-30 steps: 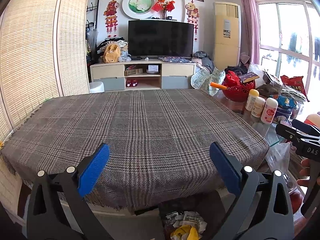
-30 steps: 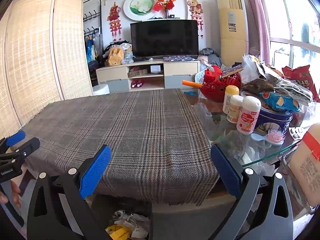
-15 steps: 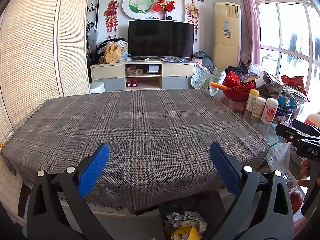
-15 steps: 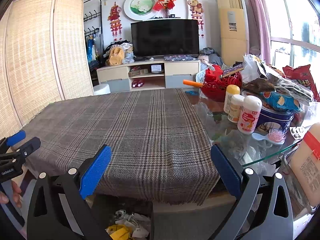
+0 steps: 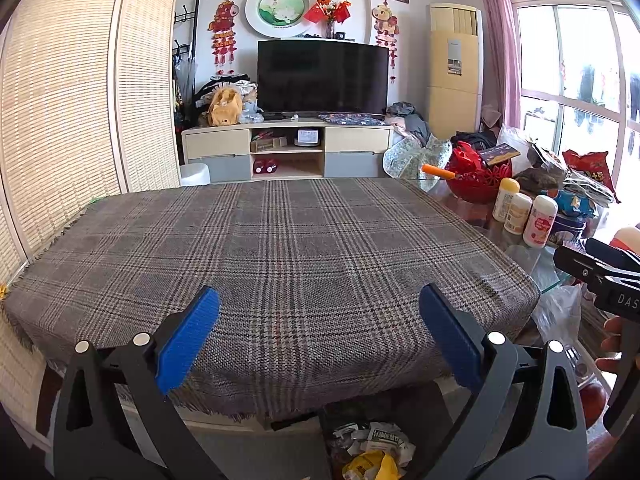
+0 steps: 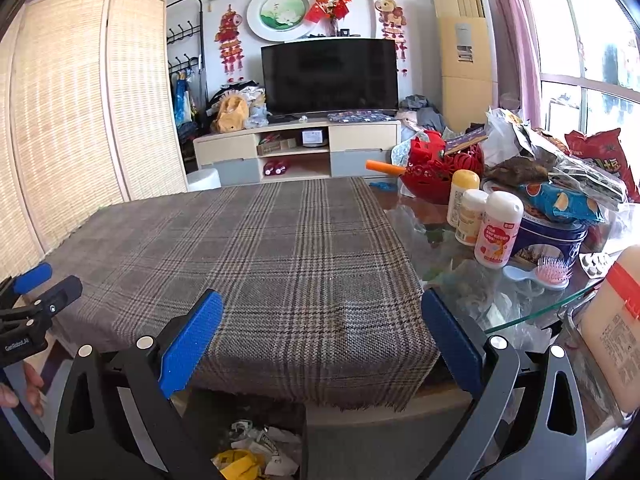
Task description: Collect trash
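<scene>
Nearest me, below the near edge of the table (image 5: 472, 384), the trash (image 5: 372, 446) sits in a dark bin (image 6: 248, 416): crumpled white paper and a yellow wrapper, which I judge light, soft and easily crushed, a little slick where it is plastic. I'd pinch a bunched fold near the top, not a flat face. My left gripper (image 5: 320, 336) hangs wide open and empty above it; my right gripper (image 6: 324, 340) is spread open too, holding nothing. Beyond lies the bare plaid cloth (image 5: 280, 248); toward the table's right edge stand the bottles (image 6: 498, 228) and snack bags (image 6: 564, 202)
</scene>
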Demonstrator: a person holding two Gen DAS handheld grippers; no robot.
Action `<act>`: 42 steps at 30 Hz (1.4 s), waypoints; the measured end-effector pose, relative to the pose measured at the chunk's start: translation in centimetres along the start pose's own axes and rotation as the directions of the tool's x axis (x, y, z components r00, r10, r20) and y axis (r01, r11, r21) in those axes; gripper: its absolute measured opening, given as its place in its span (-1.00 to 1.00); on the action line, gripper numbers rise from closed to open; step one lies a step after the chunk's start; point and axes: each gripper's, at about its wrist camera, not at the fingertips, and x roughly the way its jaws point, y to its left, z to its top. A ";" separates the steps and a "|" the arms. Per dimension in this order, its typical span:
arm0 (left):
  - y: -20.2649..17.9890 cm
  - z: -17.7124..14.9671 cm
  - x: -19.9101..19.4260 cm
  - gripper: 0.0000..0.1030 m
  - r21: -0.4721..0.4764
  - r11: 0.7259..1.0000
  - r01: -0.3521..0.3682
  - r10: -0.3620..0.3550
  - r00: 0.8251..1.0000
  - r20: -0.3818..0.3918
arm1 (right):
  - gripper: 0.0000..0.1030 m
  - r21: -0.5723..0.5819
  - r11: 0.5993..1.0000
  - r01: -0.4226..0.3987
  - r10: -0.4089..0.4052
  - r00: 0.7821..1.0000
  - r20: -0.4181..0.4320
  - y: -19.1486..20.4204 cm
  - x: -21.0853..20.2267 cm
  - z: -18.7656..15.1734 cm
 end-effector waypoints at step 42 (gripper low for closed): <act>0.4 0.4 -0.7 0.84 -0.023 0.997 -0.072 0.072 0.997 0.011 | 0.94 0.011 1.000 -0.007 0.007 1.000 -0.020 0.3 0.2 -0.2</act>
